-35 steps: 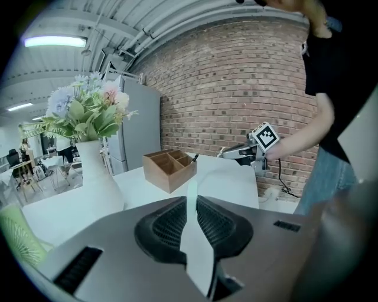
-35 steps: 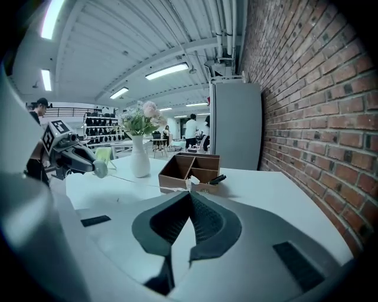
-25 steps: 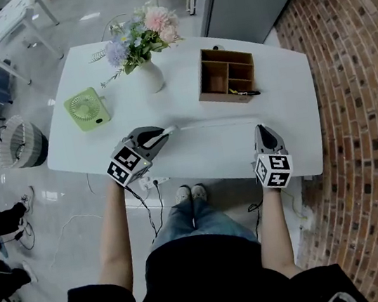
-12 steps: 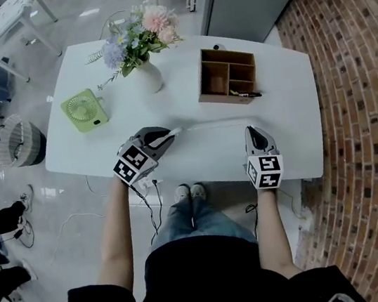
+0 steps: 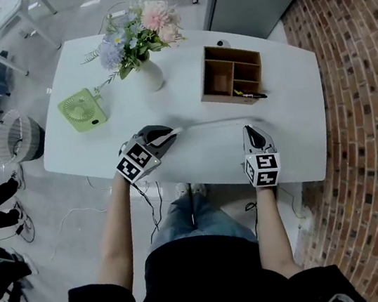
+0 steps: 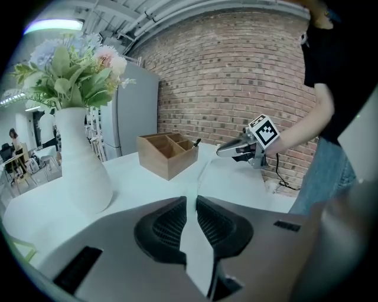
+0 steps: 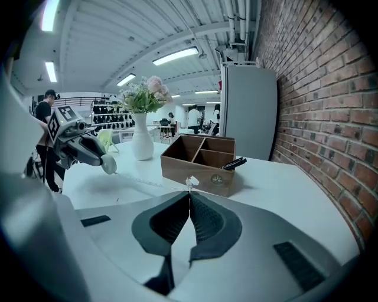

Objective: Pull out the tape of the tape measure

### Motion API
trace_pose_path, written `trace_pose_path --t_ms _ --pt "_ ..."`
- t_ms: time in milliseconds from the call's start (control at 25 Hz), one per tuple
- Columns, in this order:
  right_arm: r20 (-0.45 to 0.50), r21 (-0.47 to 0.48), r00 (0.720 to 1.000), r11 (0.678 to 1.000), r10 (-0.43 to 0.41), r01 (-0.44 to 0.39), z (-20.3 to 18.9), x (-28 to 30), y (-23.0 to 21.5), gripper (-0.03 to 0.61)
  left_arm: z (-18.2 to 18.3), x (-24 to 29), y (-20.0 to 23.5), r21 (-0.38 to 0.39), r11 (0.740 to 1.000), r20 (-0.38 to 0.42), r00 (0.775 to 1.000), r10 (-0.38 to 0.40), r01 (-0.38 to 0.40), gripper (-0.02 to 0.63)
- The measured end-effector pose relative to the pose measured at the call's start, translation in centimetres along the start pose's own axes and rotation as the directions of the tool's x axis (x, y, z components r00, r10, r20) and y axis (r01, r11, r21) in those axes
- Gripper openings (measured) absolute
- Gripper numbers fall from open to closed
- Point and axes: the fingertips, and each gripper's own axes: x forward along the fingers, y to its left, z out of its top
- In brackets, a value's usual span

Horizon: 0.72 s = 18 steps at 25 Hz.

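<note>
L tongs point(image 6: 191, 201) grip tape-measure case point(image 7: 108, 164), R tongs point(image 7: 189, 195) pinch tape tip point(image 7: 191, 181).

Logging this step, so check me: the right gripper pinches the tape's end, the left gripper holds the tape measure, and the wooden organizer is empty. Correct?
Not quite: the wooden organizer holds a black pen, as the right gripper view shows. The right gripper does pinch the tape's end and the left gripper holds the tape measure.

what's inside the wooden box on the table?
In the wooden box, one black pen lies in the narrow compartment nearest the person, its end poking past the edge. The other compartments look bare from the head view, though their walls hide parts of the floors.
</note>
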Motion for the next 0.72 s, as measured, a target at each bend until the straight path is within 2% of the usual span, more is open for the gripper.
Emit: trace_pose_path --t_ms 200,720 --pt "-0.05 -0.025 0.999 1.0 -0.003 0.002 -1.2 1.3 -0.1 0.008 -1.1 1.2 0.1 0.021 1.0 -0.038 0.999 -0.013 0.014 0.069" --pt "-0.186 -0.071 0.983 0.997 0.007 -0.021 -4.1 3.0 0.1 0.009 -3.3 2.9 0.2 0.02 0.998 -0.106 0.993 -0.056 0.058 0.069"
